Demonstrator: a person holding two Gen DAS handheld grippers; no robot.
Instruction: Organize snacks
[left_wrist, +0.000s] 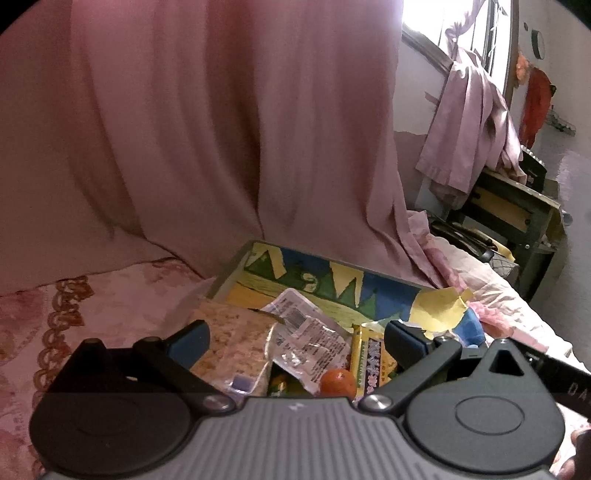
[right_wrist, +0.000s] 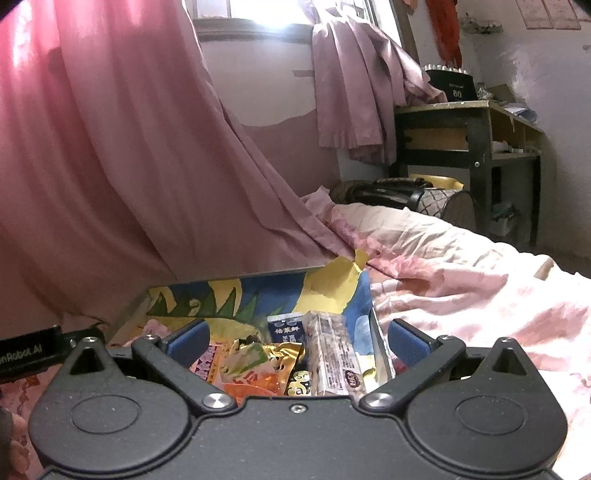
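A shallow box (left_wrist: 236, 266) with a blue, green and yellow printed lining lies on the bed and holds several snacks. In the left wrist view I see a long pack of puffed-rice bars (left_wrist: 232, 343), a clear crinkled wrapper (left_wrist: 310, 332), a yellow candy pack (left_wrist: 373, 362) and a small orange fruit (left_wrist: 338, 382). My left gripper (left_wrist: 295, 343) hangs open above them, holding nothing. In the right wrist view the box (right_wrist: 127, 321) shows a blue-and-white milk carton (right_wrist: 286, 328), a clear-wrapped nut bar (right_wrist: 334, 354) and colourful sachets (right_wrist: 243, 365). My right gripper (right_wrist: 295, 341) is open and empty above these.
A pink curtain (left_wrist: 207, 122) hangs right behind the box. The floral bedsheet (right_wrist: 461, 295) spreads to the right. A dark wooden desk (right_wrist: 476, 136) with draped lilac cloth (right_wrist: 351, 85) stands past the bed, with a dark bag (right_wrist: 402, 194) at its foot.
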